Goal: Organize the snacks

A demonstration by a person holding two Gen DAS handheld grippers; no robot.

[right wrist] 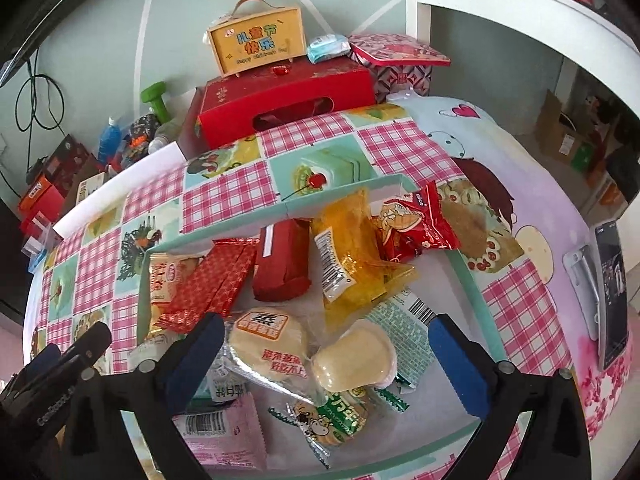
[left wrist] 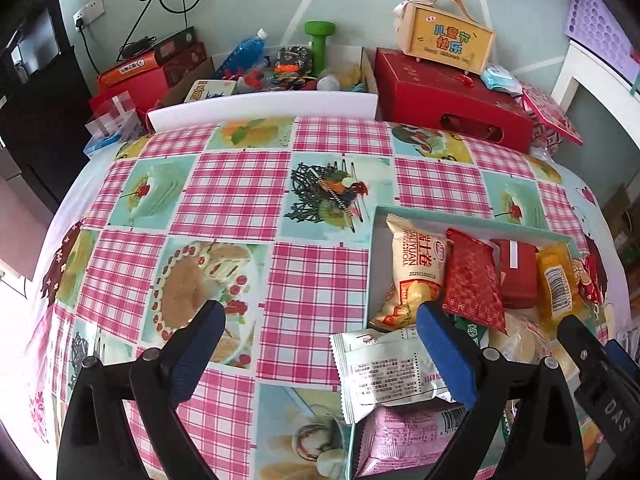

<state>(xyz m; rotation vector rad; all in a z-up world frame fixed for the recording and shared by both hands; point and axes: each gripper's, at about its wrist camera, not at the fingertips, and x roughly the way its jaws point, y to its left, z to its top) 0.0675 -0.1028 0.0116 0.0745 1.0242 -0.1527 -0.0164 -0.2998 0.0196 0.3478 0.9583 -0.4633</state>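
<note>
Grippers, left [left wrist: 322, 354] and right [right wrist: 326, 358], gape over "DALIYUAN SWISS ROLL" packet [left wrist: 416, 258].

Looks like a home, prob. a living/bedroom corner. The desk [left wrist: 240, 184] has a pink-check cake-print cloth; red gift box [left wrist: 452, 100] and yellow kids' carry box [left wrist: 448, 36] sit at upper right of the frame. Wall socket [left wrist: 89, 10] w/ cables at upper left, green dumbbell [left wrist: 320, 40] top centre, white shelf [right wrist: 500, 0] upper right.
</note>
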